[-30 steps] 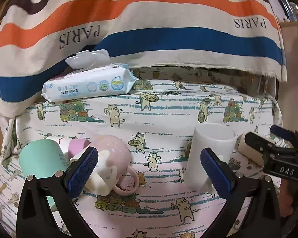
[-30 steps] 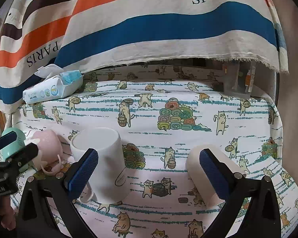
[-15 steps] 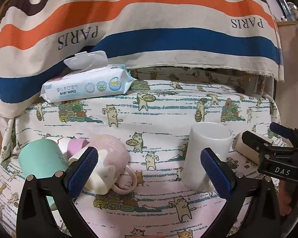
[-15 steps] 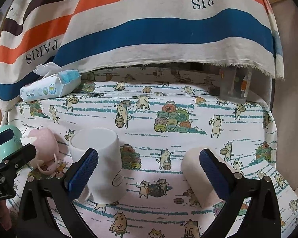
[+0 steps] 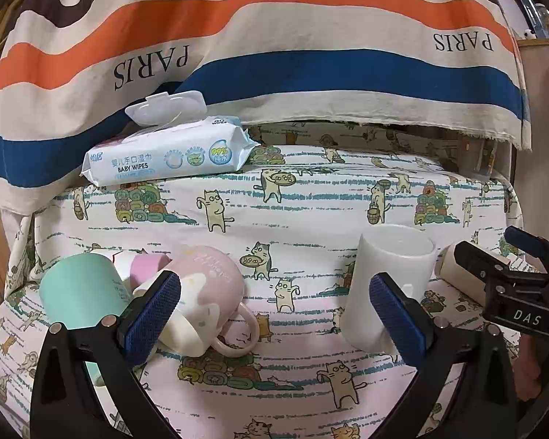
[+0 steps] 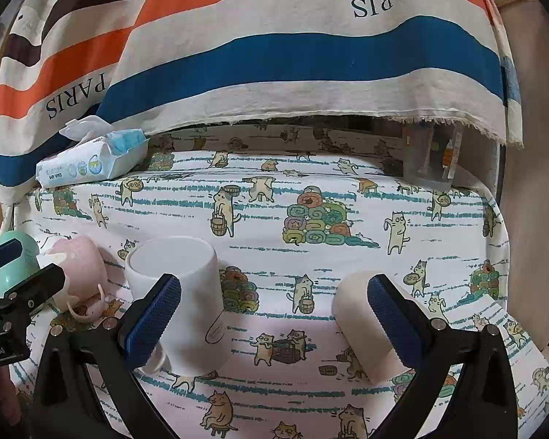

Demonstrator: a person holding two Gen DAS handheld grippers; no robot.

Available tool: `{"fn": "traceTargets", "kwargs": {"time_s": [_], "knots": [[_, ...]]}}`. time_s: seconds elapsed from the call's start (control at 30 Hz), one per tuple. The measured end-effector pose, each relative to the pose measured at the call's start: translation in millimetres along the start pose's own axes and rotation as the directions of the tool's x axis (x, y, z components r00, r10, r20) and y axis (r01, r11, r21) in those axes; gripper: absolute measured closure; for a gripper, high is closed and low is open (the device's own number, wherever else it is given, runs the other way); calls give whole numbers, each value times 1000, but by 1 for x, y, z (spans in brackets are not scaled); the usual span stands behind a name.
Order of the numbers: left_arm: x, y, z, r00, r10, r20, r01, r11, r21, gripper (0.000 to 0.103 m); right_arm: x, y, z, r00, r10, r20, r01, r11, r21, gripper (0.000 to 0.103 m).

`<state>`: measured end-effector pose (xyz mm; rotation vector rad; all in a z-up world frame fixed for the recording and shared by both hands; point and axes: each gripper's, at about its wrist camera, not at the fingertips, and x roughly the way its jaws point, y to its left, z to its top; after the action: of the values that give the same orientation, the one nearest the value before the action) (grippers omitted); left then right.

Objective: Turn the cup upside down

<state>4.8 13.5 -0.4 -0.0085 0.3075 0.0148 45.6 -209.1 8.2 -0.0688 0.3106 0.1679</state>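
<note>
A white mug (image 5: pixel 388 285) stands upside down on the cat-print cloth; it also shows in the right wrist view (image 6: pixel 186 300), base up, handle at the lower left. A pink mug (image 5: pixel 208 292) lies on its side to its left, next to a mint cup (image 5: pixel 80 292) and a small pink cup (image 5: pixel 146 267). A cream cup (image 6: pixel 366 322) lies on its side on the right. My left gripper (image 5: pixel 274 318) is open and empty in front of the pink and white mugs. My right gripper (image 6: pixel 274 318) is open and empty between the white mug and the cream cup.
A pack of baby wipes (image 5: pixel 168 153) lies at the back left. A striped PARIS cloth (image 5: pixel 274 55) hangs behind the table. A clear container (image 6: pixel 428 161) stands at the back right. The table's right edge (image 6: pixel 501 226) is near a wall.
Both grippers have drawn back and risen slightly, so the cups sit a little farther away. No cup has moved.
</note>
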Motion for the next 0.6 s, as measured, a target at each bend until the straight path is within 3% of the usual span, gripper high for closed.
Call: {"fn": "traceTargets", "kwargs": {"time_s": [0.6], "knots": [[1, -1, 0, 1000, 11, -13, -11, 1000, 7, 1, 5, -2, -1, 999, -2, -34, 2, 1000, 7, 0]]}}
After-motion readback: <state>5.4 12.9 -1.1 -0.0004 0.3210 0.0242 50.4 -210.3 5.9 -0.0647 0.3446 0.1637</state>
